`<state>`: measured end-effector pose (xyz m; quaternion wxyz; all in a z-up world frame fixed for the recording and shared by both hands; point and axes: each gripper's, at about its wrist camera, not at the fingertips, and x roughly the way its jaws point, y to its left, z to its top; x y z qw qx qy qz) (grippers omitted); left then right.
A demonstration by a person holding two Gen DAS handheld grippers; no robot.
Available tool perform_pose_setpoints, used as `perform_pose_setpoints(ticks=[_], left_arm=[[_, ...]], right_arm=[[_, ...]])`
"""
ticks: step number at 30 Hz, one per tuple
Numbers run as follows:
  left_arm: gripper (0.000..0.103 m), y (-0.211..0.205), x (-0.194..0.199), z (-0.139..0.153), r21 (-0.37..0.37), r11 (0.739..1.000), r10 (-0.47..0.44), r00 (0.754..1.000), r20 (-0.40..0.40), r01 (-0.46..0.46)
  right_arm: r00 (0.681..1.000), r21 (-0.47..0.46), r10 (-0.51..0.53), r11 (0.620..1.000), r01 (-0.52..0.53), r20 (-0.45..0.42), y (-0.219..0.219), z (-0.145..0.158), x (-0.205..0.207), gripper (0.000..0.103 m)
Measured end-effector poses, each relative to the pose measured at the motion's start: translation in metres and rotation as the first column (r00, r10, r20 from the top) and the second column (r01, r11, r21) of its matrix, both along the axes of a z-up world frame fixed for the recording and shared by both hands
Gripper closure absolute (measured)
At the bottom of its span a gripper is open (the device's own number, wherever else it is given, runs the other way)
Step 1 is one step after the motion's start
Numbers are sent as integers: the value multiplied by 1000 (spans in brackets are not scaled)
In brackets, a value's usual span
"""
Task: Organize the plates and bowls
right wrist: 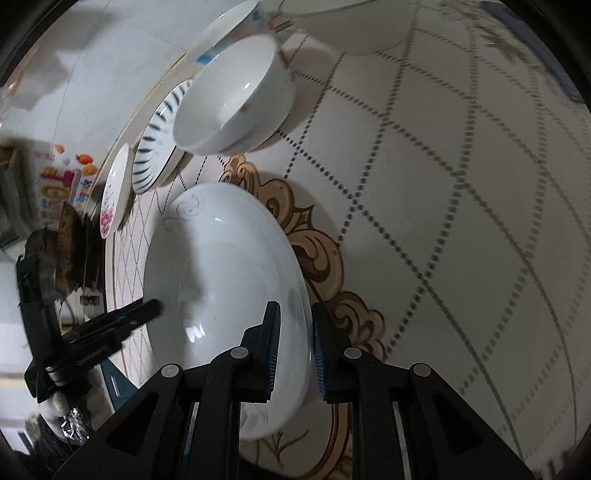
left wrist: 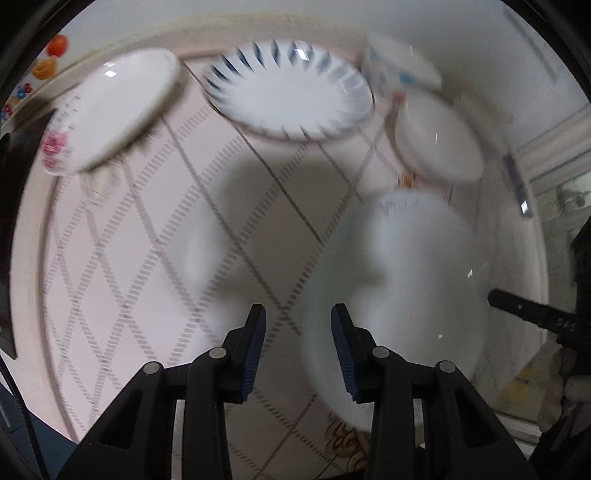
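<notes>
Blue-padded fingers of the right gripper [right wrist: 293,354] are seen astride the rim of the large white plate [right wrist: 225,295], one pad inside the dish and one outside; whether the pads press on the rim or stand just off it cannot be told, and the plate's near edge is cut off behind the black linkage. The plate lies on the patterned tablecloth [right wrist: 461,221], over a brown scroll ornament that is partly hidden by it. In the left wrist view the left gripper [left wrist: 298,343] is shown parted and empty above the cloth, with the same plate smeared by blur to its right. Behind it, a blue-striped plate [left wrist: 291,92], a flower-printed plate [left wrist: 110,110] and a plain white bowl [left wrist: 439,144] are blurred along the table's far edge. A further dish with blue marks [left wrist: 400,64] is too smeared to be identified. At the right wrist view's top edge another bowl [right wrist: 351,26] is cut off.
</notes>
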<state>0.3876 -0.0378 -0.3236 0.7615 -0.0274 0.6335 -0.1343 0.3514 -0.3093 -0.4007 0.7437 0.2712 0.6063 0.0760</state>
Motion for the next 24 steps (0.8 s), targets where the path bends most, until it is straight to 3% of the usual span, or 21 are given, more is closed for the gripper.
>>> perform_pose_setpoints(ticks=[4, 6, 7, 11, 17, 24], left_arm=[[62, 59, 20, 37, -57, 994, 102, 993, 64, -98], [61, 85, 34, 45, -71, 985, 161, 983, 84, -156], [61, 99, 41, 46, -80, 981, 182, 979, 87, -175], [60, 150, 81, 34, -58, 962, 272, 959, 83, -268], [61, 214, 135, -3, -2, 927, 373, 926, 62, -374], [60, 241, 174, -37, 35, 926, 373, 927, 43, -375]], right_arm=[[999, 5, -26, 1000, 26, 30, 12, 45, 0, 76], [998, 10, -45, 999, 44, 51, 27, 67, 8, 55], [996, 23, -52, 998, 50, 66, 36, 76, 14, 52], [991, 122, -25, 993, 9, 134, 98, 100, 66, 50], [986, 161, 52, 984, -78, 160, 198, 94, 173, 50], [971, 57, 209, 975, -217, 119, 287, 58, 294, 50]])
